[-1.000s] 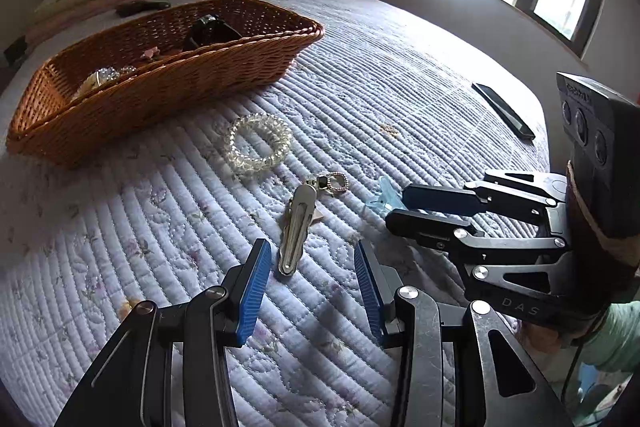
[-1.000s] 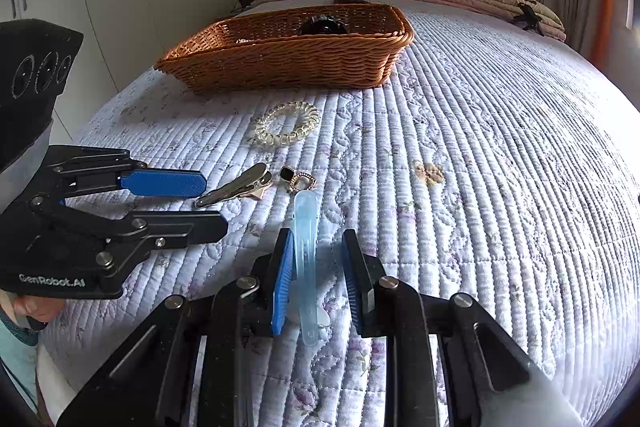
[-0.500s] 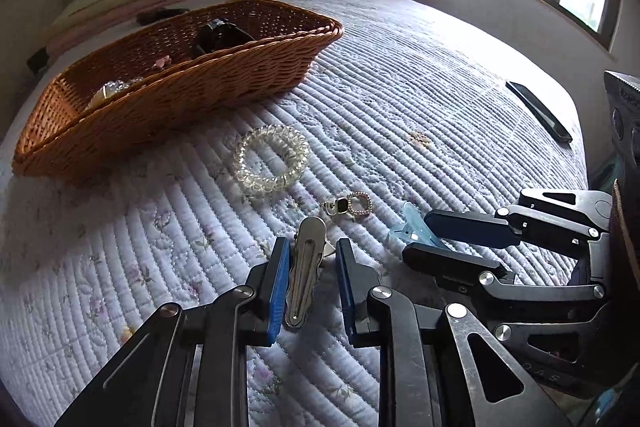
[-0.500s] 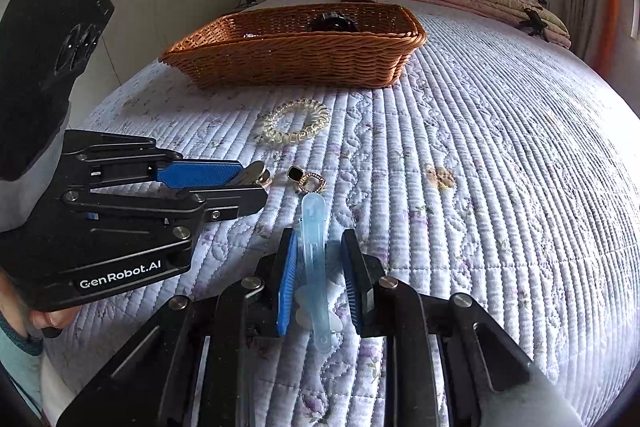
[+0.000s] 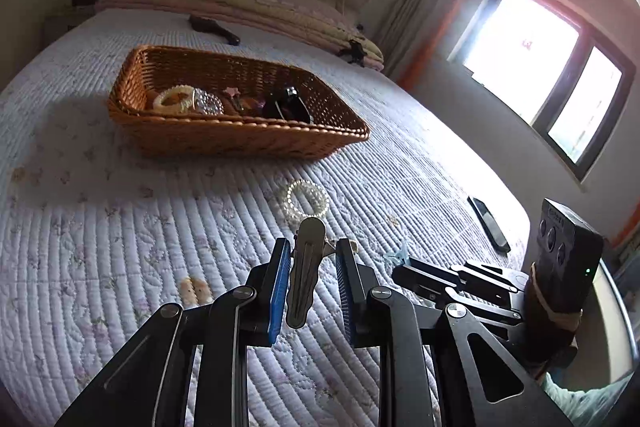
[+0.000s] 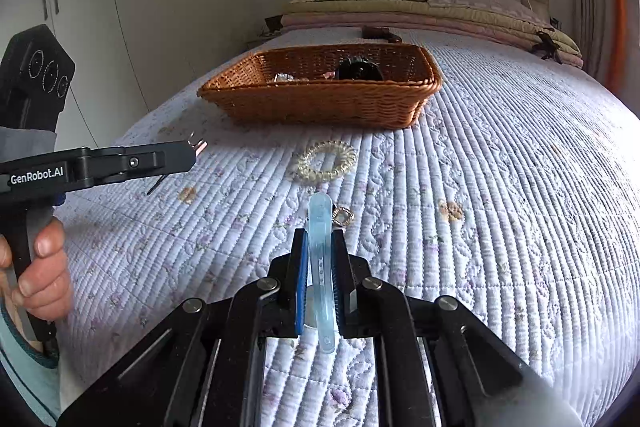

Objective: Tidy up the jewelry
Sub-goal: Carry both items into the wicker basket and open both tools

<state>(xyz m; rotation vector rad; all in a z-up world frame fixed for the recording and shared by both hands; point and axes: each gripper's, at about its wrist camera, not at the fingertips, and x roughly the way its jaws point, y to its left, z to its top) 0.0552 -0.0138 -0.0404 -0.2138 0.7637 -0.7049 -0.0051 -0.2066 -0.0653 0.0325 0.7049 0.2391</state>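
Metal hair clip [image 5: 306, 269]: being gripped in left gripper [image 5: 310, 285]; blue clip [image 6: 322, 273] in right gripper [image 6: 320, 283], both lifting short of basket [image 5: 240, 141]. Next: carry over rim, release inside.

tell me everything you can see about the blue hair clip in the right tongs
The blue hair clip is a long, narrow duckbill-style clip of pale, translucent blue plastic with small holes along its spine. It stands on edge between the blue pads of the right tongs, which are shut on its middle. Its rounded tip points ahead toward the wicker basket; its tail sticks out behind the pads. It appears lifted off the quilt.
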